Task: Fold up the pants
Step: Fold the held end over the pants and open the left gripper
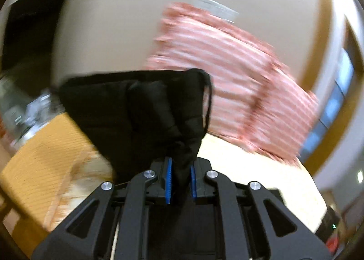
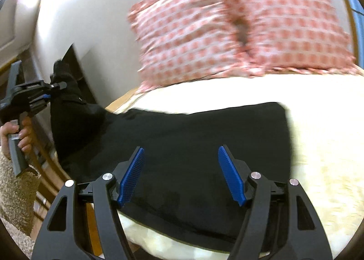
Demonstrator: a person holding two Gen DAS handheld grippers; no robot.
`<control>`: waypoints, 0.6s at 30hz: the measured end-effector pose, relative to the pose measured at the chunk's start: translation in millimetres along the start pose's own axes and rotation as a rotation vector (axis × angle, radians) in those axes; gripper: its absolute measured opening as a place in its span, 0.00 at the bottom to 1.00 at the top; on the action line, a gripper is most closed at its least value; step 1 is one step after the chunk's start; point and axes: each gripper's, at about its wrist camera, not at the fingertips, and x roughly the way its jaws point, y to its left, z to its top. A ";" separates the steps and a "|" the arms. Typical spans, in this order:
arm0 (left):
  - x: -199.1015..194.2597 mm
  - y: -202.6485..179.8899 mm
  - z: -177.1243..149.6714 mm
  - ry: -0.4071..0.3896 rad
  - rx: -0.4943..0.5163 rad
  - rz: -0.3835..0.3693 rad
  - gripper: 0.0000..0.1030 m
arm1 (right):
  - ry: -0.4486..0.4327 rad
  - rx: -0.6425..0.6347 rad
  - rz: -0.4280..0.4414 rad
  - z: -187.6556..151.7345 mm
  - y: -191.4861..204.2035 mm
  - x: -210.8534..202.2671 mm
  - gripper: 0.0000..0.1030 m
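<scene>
the bed (image 2: 323, 137), under a cream cover, carries everything, with two red-checked pillows (image 2: 227, 28) propped at the wall end. the black pants (image 2: 182, 146) lie across it, long axis running side to side; most of the cloth rests flat directly beneath the right claw (image 2: 180, 176), while the left end rises off the bed edge toward the left claw (image 2: 49, 94). the right claw is nearer the bulk of the fabric, hovering with fingers spread wide and gripping nothing. the left claw (image 1: 180, 182) is pressed together on a bunched black end, drawstring dangling, held up in the air. i reckon that raised end gets carried rightwards over the flat part.
</scene>
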 end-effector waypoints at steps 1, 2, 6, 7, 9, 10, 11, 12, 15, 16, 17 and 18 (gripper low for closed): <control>7.1 -20.3 -2.3 0.007 0.034 -0.036 0.11 | -0.011 0.022 -0.014 0.7 -8.2 -5.2 0.67; 14.7 -42.1 -6.0 0.012 0.067 -0.076 0.11 | -0.022 0.043 -0.026 0.5 -16.4 -11.3 0.67; 38.6 -136.9 -41.8 0.055 0.231 -0.265 0.11 | -0.068 0.108 -0.103 -3.2 -47.6 -39.9 0.67; 44.0 -153.2 -54.9 0.078 0.266 -0.298 0.11 | -0.072 0.117 -0.116 -4.6 -53.2 -43.8 0.67; 62.5 -181.6 -87.4 0.171 0.322 -0.352 0.11 | -0.074 0.142 -0.145 -9.3 -65.2 -52.3 0.67; 72.6 -191.1 -104.1 0.227 0.346 -0.363 0.11 | -0.073 0.154 -0.158 -11.6 -70.7 -55.0 0.67; 81.4 -197.2 -119.5 0.281 0.369 -0.369 0.11 | -0.071 0.164 -0.168 -13.4 -75.4 -57.2 0.67; 93.9 -202.8 -141.8 0.370 0.397 -0.384 0.11 | -0.069 0.174 -0.181 -15.2 -81.3 -59.3 0.67; 93.2 -207.0 -166.1 0.392 0.451 -0.385 0.10 | -0.071 0.197 -0.203 -17.2 -94.1 -62.2 0.67; 86.8 -208.9 -166.8 0.361 0.479 -0.372 0.10 | -0.071 0.204 -0.207 -16.8 -97.0 -62.0 0.67; 82.1 -208.6 -163.9 0.343 0.483 -0.368 0.10 | -0.073 0.211 -0.207 -16.7 -99.8 -61.7 0.67; 79.7 -209.0 -159.7 0.334 0.472 -0.370 0.10 | -0.074 0.218 -0.206 -16.2 -101.8 -60.7 0.67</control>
